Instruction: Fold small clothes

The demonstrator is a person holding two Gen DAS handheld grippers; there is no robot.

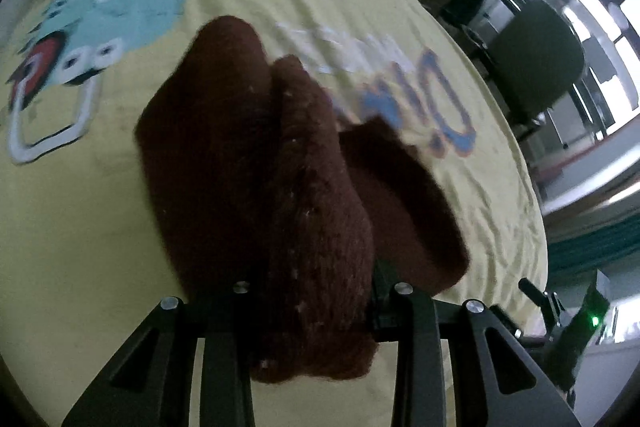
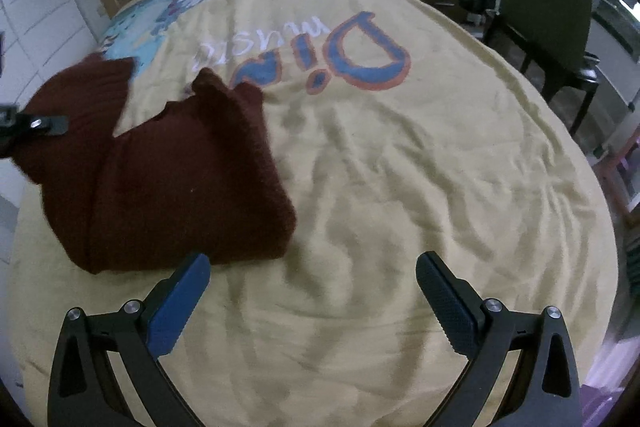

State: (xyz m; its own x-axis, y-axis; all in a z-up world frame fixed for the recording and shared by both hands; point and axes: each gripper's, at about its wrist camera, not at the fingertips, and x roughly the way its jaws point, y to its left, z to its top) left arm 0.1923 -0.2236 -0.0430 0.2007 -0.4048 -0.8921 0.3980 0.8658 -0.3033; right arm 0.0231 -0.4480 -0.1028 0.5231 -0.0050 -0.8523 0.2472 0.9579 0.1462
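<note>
A dark red knitted sweater (image 2: pixel 168 171) lies on a bed, on a yellow blanket (image 2: pixel 380 187) printed with a blue "Dino" word (image 2: pixel 360 63). That word serves as the landmark: the sweater sits just left of it and nearer the cameras, its upper edge touching the first letters.

The fold looks partly done. In the right wrist view the body of the sweater is already doubled into a thick, rounded bundle with a clean folded edge along its near side. One part, probably a sleeve or the far end, is raised off the bundle at its far left, away from the word.

The left claw (image 1: pixel 316 311) is clamped on that raised cloth: in its own view a fold of red knit fills the gap between the fingers and hangs forward over the rest of the garment. Its tip also shows at the left border of the right wrist view, pressed against the lifted part.

The right claw (image 2: pixel 314 291) stands wide apart and empty, over bare blanket below the word, its left finger just beside the bundle's near edge.

What seems left: laying the lifted part over the bundle, releasing it, and smoothing the result.
</note>
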